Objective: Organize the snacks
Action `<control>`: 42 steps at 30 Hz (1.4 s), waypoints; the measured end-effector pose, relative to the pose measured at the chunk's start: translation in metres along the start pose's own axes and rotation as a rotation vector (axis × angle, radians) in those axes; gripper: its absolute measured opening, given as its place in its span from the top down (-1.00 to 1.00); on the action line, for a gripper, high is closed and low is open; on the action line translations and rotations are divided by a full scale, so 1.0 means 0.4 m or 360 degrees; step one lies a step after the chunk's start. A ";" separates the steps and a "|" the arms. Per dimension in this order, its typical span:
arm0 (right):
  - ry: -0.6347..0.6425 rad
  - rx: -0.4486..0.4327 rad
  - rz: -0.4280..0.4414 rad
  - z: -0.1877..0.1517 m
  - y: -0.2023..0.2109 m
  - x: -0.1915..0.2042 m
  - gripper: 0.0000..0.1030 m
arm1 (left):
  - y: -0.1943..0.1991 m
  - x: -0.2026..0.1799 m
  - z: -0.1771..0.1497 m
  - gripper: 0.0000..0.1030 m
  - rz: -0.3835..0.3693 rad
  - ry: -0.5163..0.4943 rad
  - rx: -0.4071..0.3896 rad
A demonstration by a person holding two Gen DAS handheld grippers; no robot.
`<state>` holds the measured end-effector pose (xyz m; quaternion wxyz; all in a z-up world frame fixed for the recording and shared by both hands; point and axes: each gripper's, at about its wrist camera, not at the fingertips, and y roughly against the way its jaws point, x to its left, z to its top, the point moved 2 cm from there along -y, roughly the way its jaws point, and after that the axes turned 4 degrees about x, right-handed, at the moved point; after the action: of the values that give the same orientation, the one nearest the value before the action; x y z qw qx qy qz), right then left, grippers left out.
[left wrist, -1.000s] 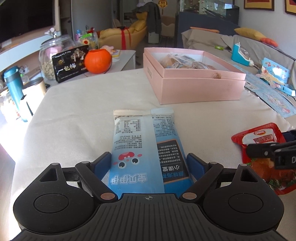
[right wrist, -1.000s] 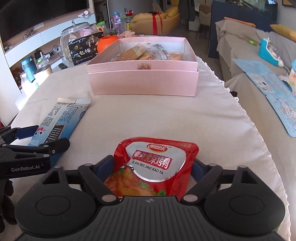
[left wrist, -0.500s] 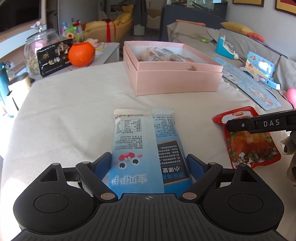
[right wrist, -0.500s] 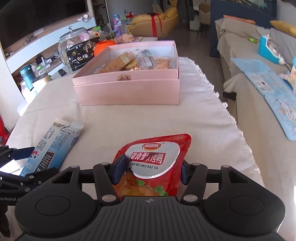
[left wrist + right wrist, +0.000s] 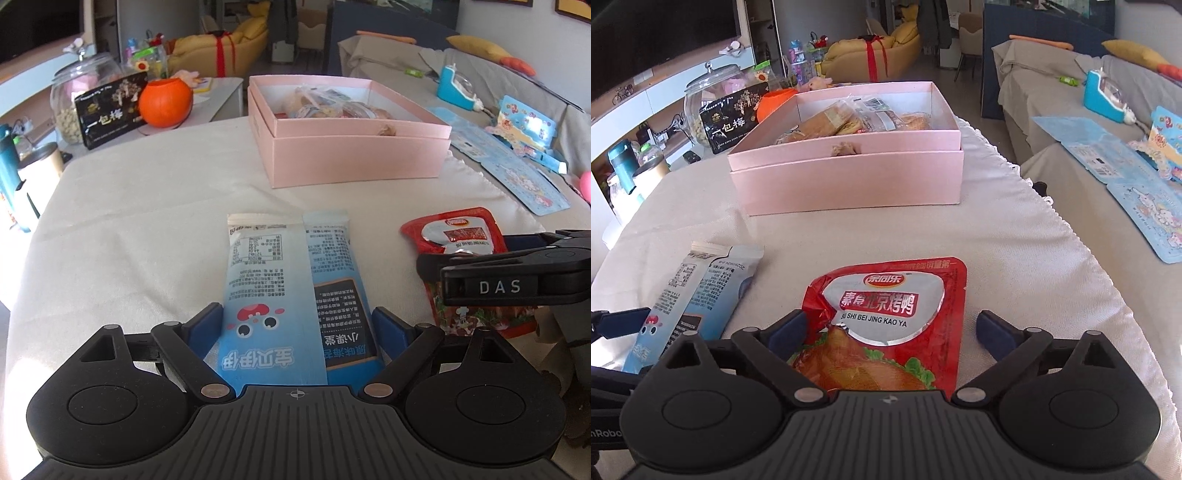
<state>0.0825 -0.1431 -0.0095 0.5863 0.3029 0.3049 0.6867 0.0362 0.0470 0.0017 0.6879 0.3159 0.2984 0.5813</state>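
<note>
The right claw [image 5: 891, 328] is opening: its blue pads stand apart, the left pad [image 5: 786, 328] at the edge of the red pouch [image 5: 886, 325] and the right one clear of it, with the pouch lying between them on the bench [image 5: 1015, 266]. A second ago the pads were pinched in on the pouch; half a second ago it hung lifted in them, and now it lies flat near the bench's near right edge. The left claw [image 5: 299, 328] has its pads against both long sides of the blue packet [image 5: 288, 291], clamped on it as before, and the packet has not shifted from the near middle of the bench.

The near ends of both snacks are hidden under the claw bodies. In the left view the right claw's black finger crosses the red pouch and covers its middle. The small print on the blue packet's back is too fine to read.

The red pouch is glossy, with a silver panel, red Chinese characters and a picture of roast meat on greens. The blue packet lies back side up, pale blue with a mushroom cartoon and a dark text panel.

Farther off, toward the far edge of the bench, stands the open pink box [image 5: 849, 177], with wrapped snacks inside.
</note>
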 end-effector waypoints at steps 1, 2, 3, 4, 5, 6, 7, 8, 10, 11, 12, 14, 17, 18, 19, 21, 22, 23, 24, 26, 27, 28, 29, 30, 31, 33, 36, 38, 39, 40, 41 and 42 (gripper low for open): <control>0.0025 -0.0005 -0.0018 -0.002 -0.002 0.007 -0.94 | -0.001 -0.001 0.001 -0.77 0.0003 -0.0004 0.0002; 0.0040 -0.0007 -0.0018 -0.003 -0.002 0.010 -0.94 | -0.001 -0.001 0.001 -0.77 0.0003 -0.0005 0.0003; 0.0045 -0.0004 -0.0010 -0.001 0.001 0.010 -0.90 | 0.000 -0.002 0.000 -0.77 0.0002 -0.0004 0.0003; 0.0054 0.0000 0.0005 0.001 0.004 0.009 -0.75 | -0.001 -0.002 0.001 -0.77 0.0001 -0.0005 0.0002; 0.0076 0.0000 0.0021 0.005 0.011 0.007 -0.67 | 0.000 -0.003 -0.001 -0.77 0.0002 -0.0008 0.0000; 0.0081 -0.0004 0.0037 0.011 0.018 0.001 -0.49 | 0.000 -0.004 -0.003 -0.77 0.0004 -0.0014 -0.0004; 0.0077 -0.0008 0.0065 0.015 0.024 -0.007 -0.25 | 0.000 -0.006 -0.005 -0.77 0.0007 -0.0021 -0.0007; 0.0073 -0.0006 0.0111 0.022 0.033 -0.016 -0.15 | 0.000 -0.007 -0.006 -0.77 0.0010 -0.0028 -0.0011; 0.0070 0.0028 0.0172 0.035 0.040 -0.034 -0.07 | 0.000 -0.009 -0.010 -0.77 0.0011 -0.0035 -0.0017; 0.0075 0.0028 0.0179 0.038 0.041 -0.041 -0.05 | 0.001 -0.010 -0.011 -0.77 0.0009 -0.0039 -0.0019; 0.0090 0.0016 0.0167 0.039 0.042 -0.048 -0.04 | 0.001 -0.010 -0.013 -0.77 0.0007 -0.0041 -0.0020; 0.0140 -0.0010 0.0115 0.043 0.043 -0.058 -0.04 | 0.002 -0.010 -0.013 -0.77 0.0002 -0.0036 -0.0021; 0.0244 -0.0042 0.0089 0.052 0.043 -0.070 -0.04 | -0.002 -0.011 -0.003 -0.77 0.0009 -0.0019 -0.0005; 0.0270 -0.0034 0.0125 0.054 0.040 -0.075 -0.06 | -0.004 -0.011 0.001 -0.77 0.0010 -0.0012 0.0004; 0.0274 -0.0002 0.0164 0.058 0.034 -0.083 -0.10 | -0.005 -0.011 0.004 -0.77 0.0011 -0.0004 0.0011; 0.0221 0.0057 0.0229 0.056 0.027 -0.100 -0.30 | -0.005 -0.009 0.006 -0.77 0.0011 0.0010 0.0016; 0.0190 0.0085 0.0257 0.051 0.022 -0.107 -0.39 | -0.004 -0.009 0.004 -0.77 0.0013 0.0007 0.0013; 0.0151 0.0094 0.0282 0.042 0.018 -0.114 -0.43 | -0.004 -0.010 0.002 -0.77 0.0019 -0.0002 0.0010; 0.0128 0.0058 0.0293 0.032 0.021 -0.118 -0.44 | -0.005 -0.013 -0.001 -0.77 0.0028 -0.0015 0.0005; 0.0099 0.0019 0.0274 0.017 0.026 -0.114 -0.48 | -0.005 -0.017 -0.004 -0.78 0.0040 -0.0022 -0.0005; 0.0075 0.0003 0.0256 0.011 0.027 -0.108 -0.53 | -0.005 -0.019 -0.006 -0.78 0.0041 -0.0018 -0.0011; 0.0058 -0.0009 0.0240 0.007 0.027 -0.102 -0.59 | -0.005 -0.020 -0.008 -0.78 0.0041 -0.0016 -0.0016; 0.0042 -0.0026 0.0207 0.002 0.025 -0.091 -0.61 | -0.005 -0.021 -0.009 -0.78 0.0043 -0.0015 -0.0020; 0.0036 -0.0036 0.0171 0.000 0.022 -0.080 -0.66 | -0.005 -0.022 -0.010 -0.78 0.0047 -0.0017 -0.0025; 0.0028 -0.0042 0.0138 0.000 0.019 -0.070 -0.73 | -0.005 -0.023 -0.013 -0.79 0.0049 -0.0019 -0.0031; -0.0027 -0.0032 0.0096 0.010 0.007 -0.055 -0.84 | -0.003 -0.023 -0.015 -0.79 0.0049 -0.0020 -0.0037; -0.0117 -0.0008 0.0050 0.034 -0.012 -0.042 -0.90 | -0.003 -0.024 -0.017 -0.79 0.0051 -0.0020 -0.0040; -0.0142 0.0009 0.0011 0.051 -0.027 -0.034 -0.91 | -0.002 -0.025 -0.017 -0.78 0.0052 -0.0019 -0.0041; -0.0149 0.0021 -0.0013 0.059 -0.035 -0.028 -0.92 | -0.002 -0.025 -0.017 -0.78 0.0052 -0.0020 -0.0041; -0.0149 0.0032 -0.0029 0.065 -0.040 -0.024 -0.93 | -0.002 -0.025 -0.017 -0.78 0.0051 -0.0021 -0.0041; -0.0134 0.0046 -0.0042 0.071 -0.046 -0.018 -0.93 | -0.002 -0.025 -0.017 -0.78 0.0051 -0.0021 -0.0042; -0.0107 0.0057 -0.0043 0.073 -0.049 -0.014 -0.93 | -0.001 -0.025 -0.018 -0.78 0.0051 -0.0021 -0.0043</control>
<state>0.1180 -0.1444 -0.0065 0.6000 0.3321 0.3014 0.6624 0.0296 0.0375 -0.0027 0.6847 0.3151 0.2808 0.5942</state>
